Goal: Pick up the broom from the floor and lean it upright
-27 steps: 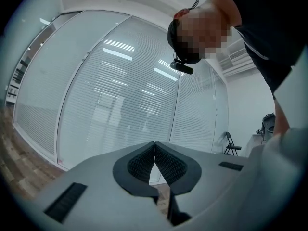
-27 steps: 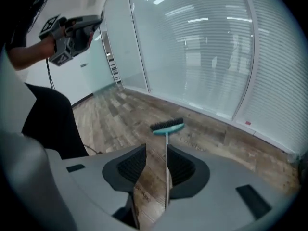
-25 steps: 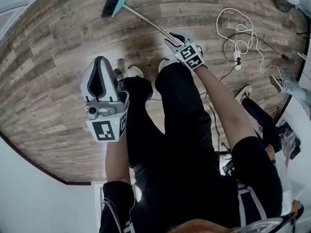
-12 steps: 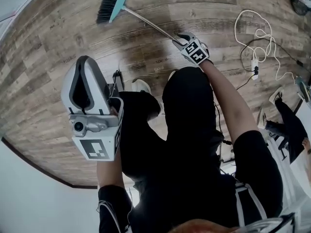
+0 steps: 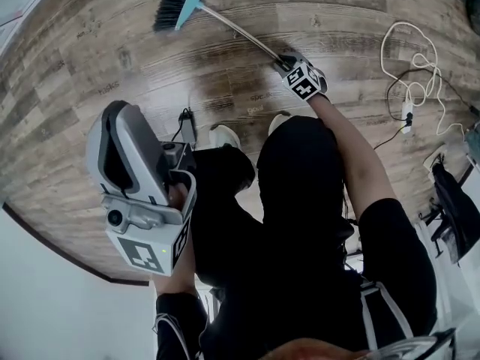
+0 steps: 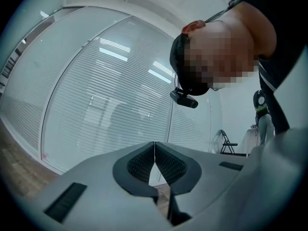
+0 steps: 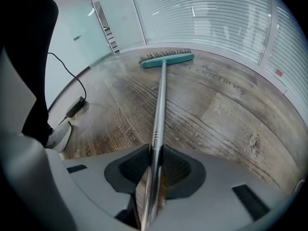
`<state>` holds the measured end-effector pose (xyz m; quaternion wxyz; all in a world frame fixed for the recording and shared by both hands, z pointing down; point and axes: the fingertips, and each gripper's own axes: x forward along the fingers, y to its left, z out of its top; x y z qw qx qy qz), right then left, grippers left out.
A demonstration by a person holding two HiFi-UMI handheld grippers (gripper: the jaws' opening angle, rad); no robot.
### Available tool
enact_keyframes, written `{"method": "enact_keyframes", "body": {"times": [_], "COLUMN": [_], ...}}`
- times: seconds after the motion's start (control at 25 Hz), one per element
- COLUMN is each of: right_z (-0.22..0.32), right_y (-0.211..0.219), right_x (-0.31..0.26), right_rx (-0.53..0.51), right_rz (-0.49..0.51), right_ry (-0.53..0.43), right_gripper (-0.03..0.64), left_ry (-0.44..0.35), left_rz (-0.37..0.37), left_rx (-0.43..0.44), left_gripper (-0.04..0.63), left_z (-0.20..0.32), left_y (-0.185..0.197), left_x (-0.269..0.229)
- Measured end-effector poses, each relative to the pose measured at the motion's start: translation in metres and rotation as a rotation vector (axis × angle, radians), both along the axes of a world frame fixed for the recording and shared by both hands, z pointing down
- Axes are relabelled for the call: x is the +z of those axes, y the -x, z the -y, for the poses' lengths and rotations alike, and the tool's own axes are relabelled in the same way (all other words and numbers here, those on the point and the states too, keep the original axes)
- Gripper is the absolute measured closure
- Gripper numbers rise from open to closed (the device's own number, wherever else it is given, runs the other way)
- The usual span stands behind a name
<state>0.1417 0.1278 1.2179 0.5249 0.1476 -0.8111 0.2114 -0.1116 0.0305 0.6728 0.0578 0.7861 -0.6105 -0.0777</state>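
Right gripper (image 7: pixel 155 150): jaws have just been closing; both pads now sit against the metal handle (image 7: pixel 160 100) of the broom (image 5: pixel 225 25), which runs between them. Reads as clamped on the handle.
Left gripper (image 6: pixel 154 146): jaws fully together, nothing between them; held up beside the person's left leg, well apart from the broom.
Hidden / cut off: the near end of the handle passes under the right gripper and leaves the bottom edge of the right gripper view, so its tip is not seen. In the head view the marker cube covers the grip point. The left gripper view shows only slatted blinds (image 6: pixel 110 100), no broom.
Broom position: lying flat on the wood floor (image 5: pixel 112 66), handle stretching straight away from the right gripper.
Brush head (image 7: pixel 167 59): teal, dark bristles, at the far end near the wall base; top left in the head view.
Grip location: well down the handle, far from the brush head.
Nearby: white cable (image 5: pixel 409 66) on the floor to the right, clear of the broom.
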Motion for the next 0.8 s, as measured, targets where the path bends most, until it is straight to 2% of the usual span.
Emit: {"method": "enact_keyframes", "body": {"times": [0.16,0.28,0.36,0.44,0.56,0.68,0.8], "right_z": [0.003,0.021,0.032,0.033,0.03,0.028,0.019], "right_y": [-0.007,-0.011,-0.008,-0.005,0.002,0.014,0.009], "right_x": [0.001,-0.02,-0.05,-0.087,-0.144,-0.196,-0.234], "right_rx": [0.093,0.092,0.089,0.113,0.163,0.179,0.144], "right_rz": [0.03,0.001,-0.007,-0.009,-0.023,-0.019,-0.078], "right_ry": [0.054,0.033,0.01,0.028,0.09,0.121,0.129], "right_gripper": [0.532,0.534,0.534,0.535,0.535,0.534,0.535], "left_ry": [0.016,0.049,0.086,0.119,0.149,0.177,0.197], "left_rz": [0.033,0.065,0.071,0.057,-0.005,-0.053,-0.009], "left_rx": [-0.011,-0.001,0.016,0.039,0.068,0.057,0.075], "left_gripper": [0.577,0.577,0.577,0.577,0.577,0.577,0.577], "left_z": [-0.008,-0.014,-0.018,-0.023,-0.035,-0.042,-0.051], "left_y": [0.003,-0.001,-0.009,-0.019,-0.03,-0.035,-0.044], "left_x": [0.003,0.007,0.008,0.004,-0.019,-0.047,-0.075]}}
